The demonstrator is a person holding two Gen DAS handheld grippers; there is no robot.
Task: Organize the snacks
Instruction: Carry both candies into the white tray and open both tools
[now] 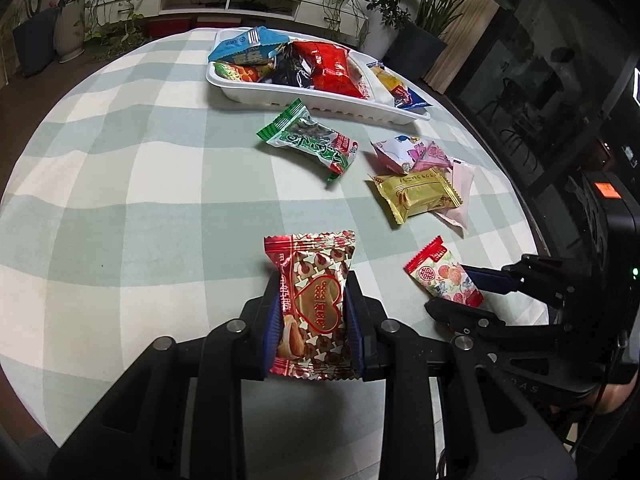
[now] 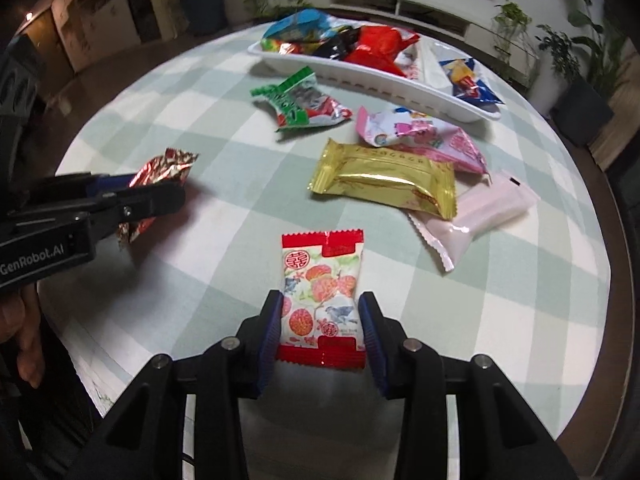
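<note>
My left gripper (image 1: 312, 312) is shut on a red-and-gold heart-print snack packet (image 1: 314, 304) and holds it above the table; it also shows at the left of the right wrist view (image 2: 160, 176). My right gripper (image 2: 322, 316) is open around a white-and-red lychee-print packet (image 2: 322, 296) that lies flat on the tablecloth, the pads close beside its edges. That packet shows in the left wrist view (image 1: 444, 274) too. A white tray (image 1: 320, 98) at the far side holds several snack packets.
Loose on the checked tablecloth (image 1: 140, 200) lie a green packet (image 1: 312, 140), a gold packet (image 1: 416, 194), a pink cartoon packet (image 1: 404, 154) and a pale pink packet (image 2: 476, 216). The table's round edge runs at the right. Plants and a low shelf stand behind.
</note>
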